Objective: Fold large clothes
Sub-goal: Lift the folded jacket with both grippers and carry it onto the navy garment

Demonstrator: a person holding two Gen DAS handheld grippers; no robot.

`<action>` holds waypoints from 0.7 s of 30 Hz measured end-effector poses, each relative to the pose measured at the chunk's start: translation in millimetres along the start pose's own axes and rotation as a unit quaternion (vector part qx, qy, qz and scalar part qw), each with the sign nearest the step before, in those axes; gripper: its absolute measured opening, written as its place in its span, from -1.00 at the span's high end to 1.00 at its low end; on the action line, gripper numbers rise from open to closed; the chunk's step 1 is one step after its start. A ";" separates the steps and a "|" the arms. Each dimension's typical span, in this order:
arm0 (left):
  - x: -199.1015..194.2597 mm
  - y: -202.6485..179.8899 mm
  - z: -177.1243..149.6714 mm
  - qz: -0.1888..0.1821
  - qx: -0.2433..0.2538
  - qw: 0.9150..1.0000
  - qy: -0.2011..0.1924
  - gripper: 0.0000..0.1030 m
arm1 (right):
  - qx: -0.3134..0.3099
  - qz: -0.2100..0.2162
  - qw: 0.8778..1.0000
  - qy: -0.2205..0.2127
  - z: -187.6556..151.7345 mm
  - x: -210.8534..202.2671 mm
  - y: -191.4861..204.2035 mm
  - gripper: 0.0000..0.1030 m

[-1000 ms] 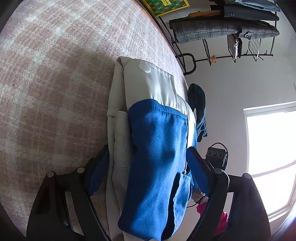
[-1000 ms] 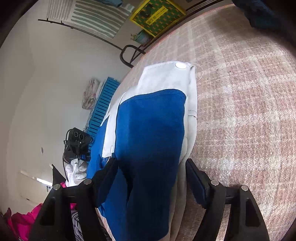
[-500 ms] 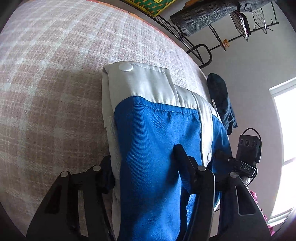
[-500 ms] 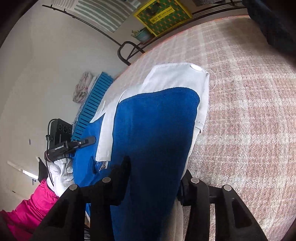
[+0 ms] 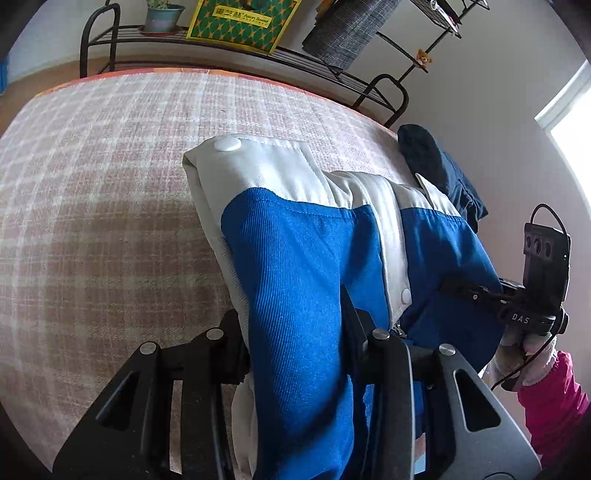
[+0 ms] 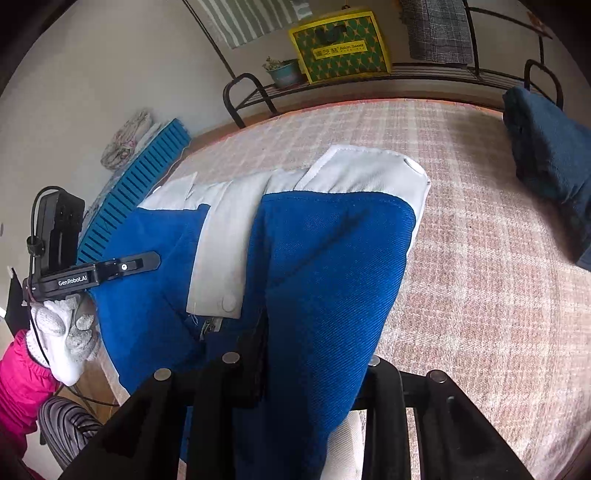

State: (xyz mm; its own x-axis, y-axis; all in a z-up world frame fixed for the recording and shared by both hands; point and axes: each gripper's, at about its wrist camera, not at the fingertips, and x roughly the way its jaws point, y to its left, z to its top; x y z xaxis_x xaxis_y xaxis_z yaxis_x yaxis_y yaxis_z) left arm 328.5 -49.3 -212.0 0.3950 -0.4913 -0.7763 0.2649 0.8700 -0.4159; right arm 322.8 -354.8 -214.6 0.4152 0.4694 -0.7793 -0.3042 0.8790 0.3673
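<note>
A blue jacket (image 5: pixel 303 258) with white trim and snap buttons lies folded lengthwise on the pink plaid bed cover (image 5: pixel 92 221). My left gripper (image 5: pixel 291 314) has one side of the jacket's near end bunched between its fingers; its jaws are closing and the pads press the cloth. My right gripper (image 6: pixel 314 347) pinches the other side of the jacket (image 6: pixel 325 266) the same way, its jaws closing too. The near end is lifted off the cover. Each gripper shows in the other's view, held by a gloved hand (image 6: pixel 62 332).
A dark blue folded garment (image 6: pixel 546 166) lies on the far right part of the bed. Beyond the bed's far edge stands a black metal rack (image 5: pixel 332 70) with a yellow-green box (image 5: pixel 240 18), a plant pot and a grey plaid garment. A blue slatted crate (image 6: pixel 136 195) stands at the left.
Both grippers narrowed from wide open to pinching the jacket's near end. Both rose and rolled, drawing the cloth up; the rack and far wall came into view.
</note>
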 end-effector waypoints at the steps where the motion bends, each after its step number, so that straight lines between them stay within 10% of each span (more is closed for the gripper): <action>1: -2.3 -3.9 -1.3 0.002 0.007 1.000 -0.001 0.28 | -0.005 -0.008 1.000 0.000 -0.4 -3.0 4.7 0.47; 21: -36.5 -81.3 -14.4 -0.025 0.072 0.996 -0.035 0.35 | -0.120 -0.165 0.977 -0.067 -12.2 -89.4 61.6 0.52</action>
State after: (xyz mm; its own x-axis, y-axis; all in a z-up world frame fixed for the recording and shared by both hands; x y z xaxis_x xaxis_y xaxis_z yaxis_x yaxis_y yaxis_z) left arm 279.8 -101.5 -156.7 0.4369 -0.5405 -0.7190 0.4074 0.8315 -0.3776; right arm 256.5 -343.7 -128.5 0.6287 0.1845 -0.7554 -0.3196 0.9469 -0.0347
